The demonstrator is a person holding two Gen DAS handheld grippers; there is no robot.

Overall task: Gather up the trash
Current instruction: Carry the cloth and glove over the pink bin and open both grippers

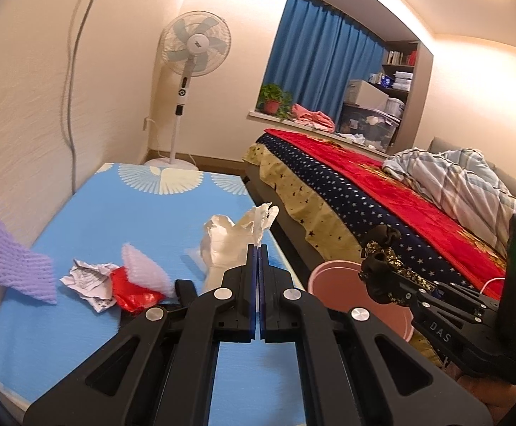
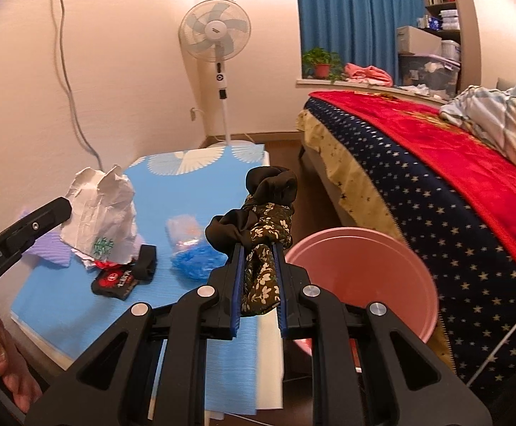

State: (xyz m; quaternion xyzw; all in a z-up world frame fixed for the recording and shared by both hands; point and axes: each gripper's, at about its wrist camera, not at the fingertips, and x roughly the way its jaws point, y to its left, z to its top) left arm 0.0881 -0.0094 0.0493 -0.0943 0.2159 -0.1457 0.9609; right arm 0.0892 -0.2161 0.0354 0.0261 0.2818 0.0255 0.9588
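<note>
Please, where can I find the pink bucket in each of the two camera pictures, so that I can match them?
Left wrist view: the pink bucket is at lower right of centre, between the blue mat and the bed, partly behind the right tongs.
Right wrist view: the pink bucket is at lower right of centre, just right of the tongs, its opening facing the camera.
Shared landmark: the standing fan by the far wall.
</note>
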